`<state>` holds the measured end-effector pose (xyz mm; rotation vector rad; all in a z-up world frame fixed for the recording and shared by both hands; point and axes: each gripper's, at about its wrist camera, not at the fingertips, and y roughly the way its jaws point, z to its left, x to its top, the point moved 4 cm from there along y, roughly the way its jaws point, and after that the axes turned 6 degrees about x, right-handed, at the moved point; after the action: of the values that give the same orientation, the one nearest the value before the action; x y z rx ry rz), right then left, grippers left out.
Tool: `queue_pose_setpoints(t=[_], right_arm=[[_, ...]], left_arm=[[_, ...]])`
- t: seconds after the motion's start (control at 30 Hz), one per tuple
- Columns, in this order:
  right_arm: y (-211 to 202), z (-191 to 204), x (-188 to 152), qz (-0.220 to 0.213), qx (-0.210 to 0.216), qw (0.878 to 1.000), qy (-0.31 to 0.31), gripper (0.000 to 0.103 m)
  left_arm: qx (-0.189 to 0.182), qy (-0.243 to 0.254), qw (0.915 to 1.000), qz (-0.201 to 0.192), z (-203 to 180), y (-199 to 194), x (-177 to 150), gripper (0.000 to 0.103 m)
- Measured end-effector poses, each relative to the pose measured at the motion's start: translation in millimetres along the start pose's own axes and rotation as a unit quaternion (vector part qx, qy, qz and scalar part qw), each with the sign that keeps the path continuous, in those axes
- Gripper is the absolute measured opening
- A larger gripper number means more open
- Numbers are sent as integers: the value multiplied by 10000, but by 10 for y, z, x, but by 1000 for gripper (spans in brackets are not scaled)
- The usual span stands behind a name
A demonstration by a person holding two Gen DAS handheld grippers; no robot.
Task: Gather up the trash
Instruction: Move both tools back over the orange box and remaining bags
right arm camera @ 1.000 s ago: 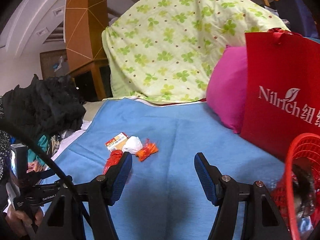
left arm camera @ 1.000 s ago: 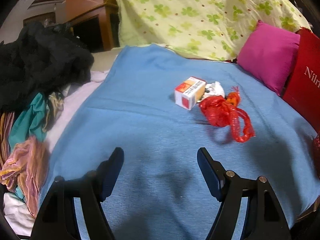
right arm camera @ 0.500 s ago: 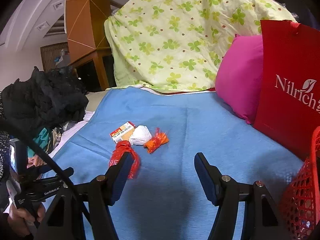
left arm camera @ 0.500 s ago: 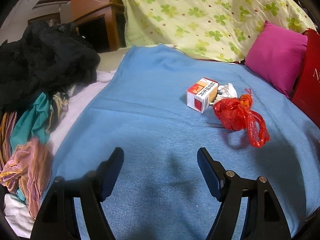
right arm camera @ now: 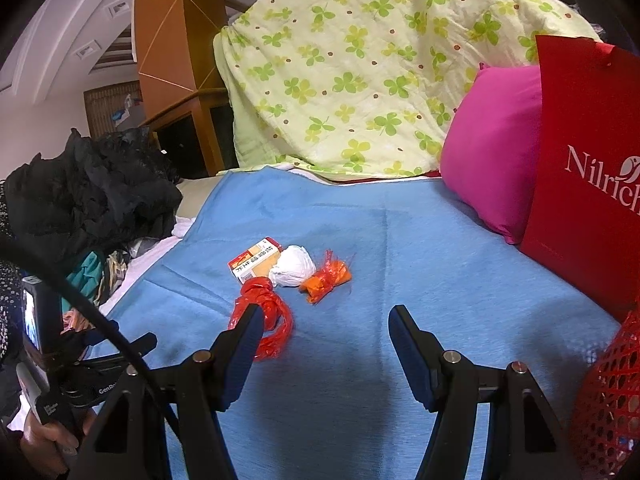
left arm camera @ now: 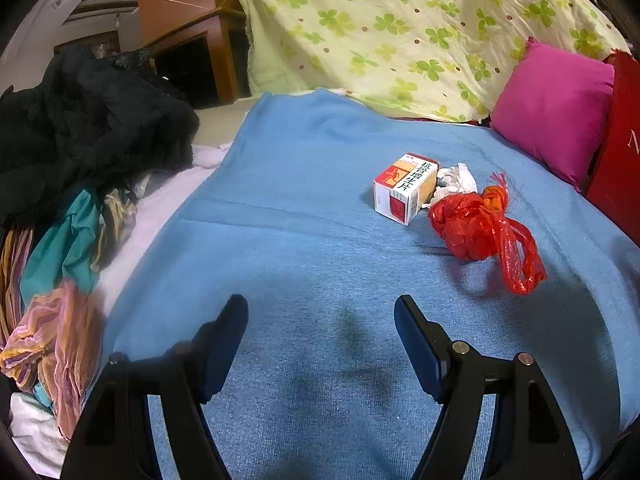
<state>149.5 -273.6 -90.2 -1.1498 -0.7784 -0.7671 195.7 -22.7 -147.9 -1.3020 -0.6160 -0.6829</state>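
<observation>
Between my two rigs, both jaws stand spread w/ nothing in them: left hand-held gripper [left arm camera: 320,320] hovers over bare blue blanket [left arm camera: 304,248], right hand-held gripper [right arm camera: 322,330] over the same blanket, closer to the trash pile. Trash sits mid-bed in one tight cluster: red plastic bag [right arm camera: 264,320], pill box [right arm camera: 254,260], white paper wad [right arm camera: 292,266], orange wrapper [right arm camera: 326,276].

From the right gripper the red bag lies just ahead & slightly left, nearly at the left fingertip; I judge that arm nearer. From the left gripper the cluster is ahead & to the right, farther off.

Red bag's long axis runs roughly toward/away from the right cam, knot end far, loose tail near. Box [left arm camera: 406,188] lies flat, long axis diagonal, one short end facing the left cam. Red mesh basket [right arm camera: 608,392] at far right edge, prob. the drop spot.

Next move, I'd guess: shift right rig a bit left, straddle the bag across its narrow width.
</observation>
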Motion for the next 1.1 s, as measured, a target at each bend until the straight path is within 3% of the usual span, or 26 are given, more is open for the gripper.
queue_pose_setpoints(t=[1.1], right_arm=[[385,-7,-1,394,113,9977,545,68]], left_arm=[[-223,145,9996,58,-194,192,82,76]])
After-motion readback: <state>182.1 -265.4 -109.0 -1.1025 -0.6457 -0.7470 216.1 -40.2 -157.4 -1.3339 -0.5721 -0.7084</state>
